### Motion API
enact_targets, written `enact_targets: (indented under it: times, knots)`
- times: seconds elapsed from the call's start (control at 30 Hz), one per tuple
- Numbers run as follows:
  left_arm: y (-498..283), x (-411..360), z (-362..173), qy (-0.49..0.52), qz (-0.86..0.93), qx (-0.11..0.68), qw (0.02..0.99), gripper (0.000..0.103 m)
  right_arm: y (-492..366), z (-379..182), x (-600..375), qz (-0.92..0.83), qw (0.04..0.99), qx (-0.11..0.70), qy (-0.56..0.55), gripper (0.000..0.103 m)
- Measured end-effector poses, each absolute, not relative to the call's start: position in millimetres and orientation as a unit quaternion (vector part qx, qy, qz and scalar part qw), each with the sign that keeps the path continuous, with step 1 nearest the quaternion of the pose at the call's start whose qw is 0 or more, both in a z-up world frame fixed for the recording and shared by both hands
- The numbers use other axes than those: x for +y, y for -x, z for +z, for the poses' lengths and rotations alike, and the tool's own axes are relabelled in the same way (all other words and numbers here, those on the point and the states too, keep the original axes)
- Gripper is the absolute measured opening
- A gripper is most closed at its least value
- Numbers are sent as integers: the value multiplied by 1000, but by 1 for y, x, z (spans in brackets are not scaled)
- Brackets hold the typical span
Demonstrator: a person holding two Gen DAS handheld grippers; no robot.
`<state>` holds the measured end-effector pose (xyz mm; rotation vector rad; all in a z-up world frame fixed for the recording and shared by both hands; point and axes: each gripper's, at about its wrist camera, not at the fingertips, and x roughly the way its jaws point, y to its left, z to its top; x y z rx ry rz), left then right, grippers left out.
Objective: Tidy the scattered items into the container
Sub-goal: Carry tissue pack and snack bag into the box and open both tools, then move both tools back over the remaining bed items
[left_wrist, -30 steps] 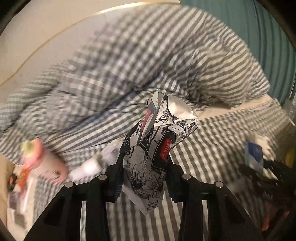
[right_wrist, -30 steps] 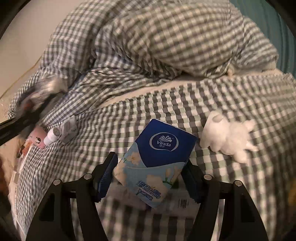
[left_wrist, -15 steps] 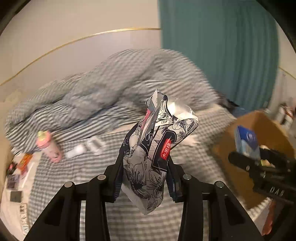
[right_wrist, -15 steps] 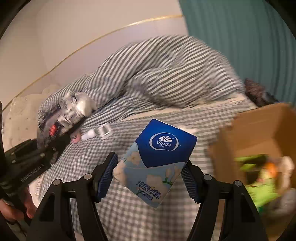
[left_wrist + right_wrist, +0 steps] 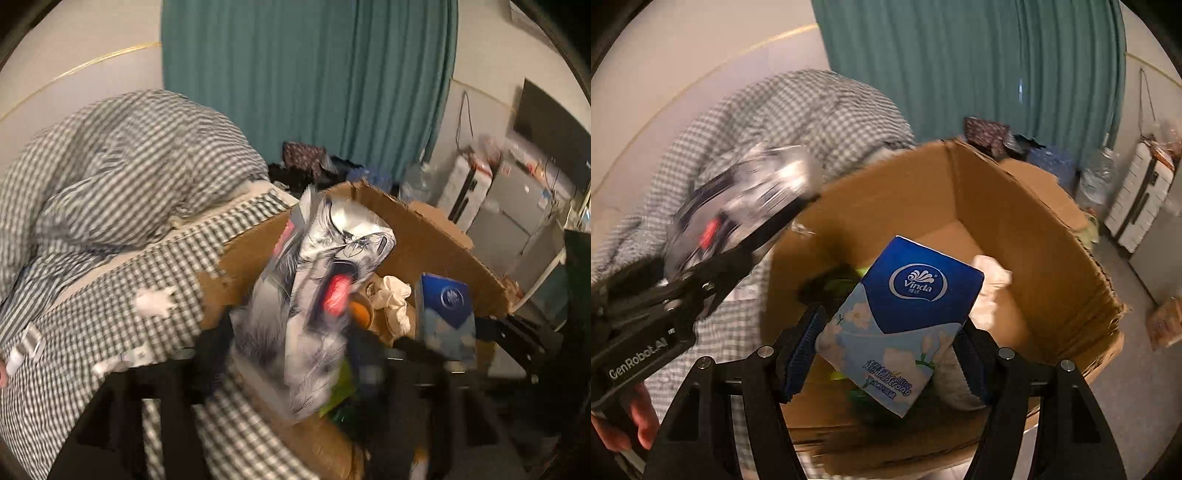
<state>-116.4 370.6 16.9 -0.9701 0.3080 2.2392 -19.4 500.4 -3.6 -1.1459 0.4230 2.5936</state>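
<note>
From the left wrist, the left gripper (image 5: 295,354) hangs over the cardboard box (image 5: 436,236), its fingers just opened wide, the floral snack bag (image 5: 317,295) blurred between them, apparently loose; it could catch the near rim. From the right wrist, the right gripper (image 5: 886,347) clamps the tissue pack (image 5: 905,325) above the box (image 5: 1052,258); a release now looks safe.

Cardboard box (image 5: 1027,229) right of bed (image 5: 110,325); tissue pack (image 5: 905,317) above box.
</note>
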Motion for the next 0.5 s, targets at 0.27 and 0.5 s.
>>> enact_targets:
  times: [0.27, 0.5]
  knots:
    - [144, 345, 14, 370, 890, 112, 240, 103, 32, -5, 512, 894, 151, 112, 407, 91]
    - [145, 255, 7, 399, 900, 58, 167, 103, 14, 7, 478, 904, 126, 115, 391, 91]
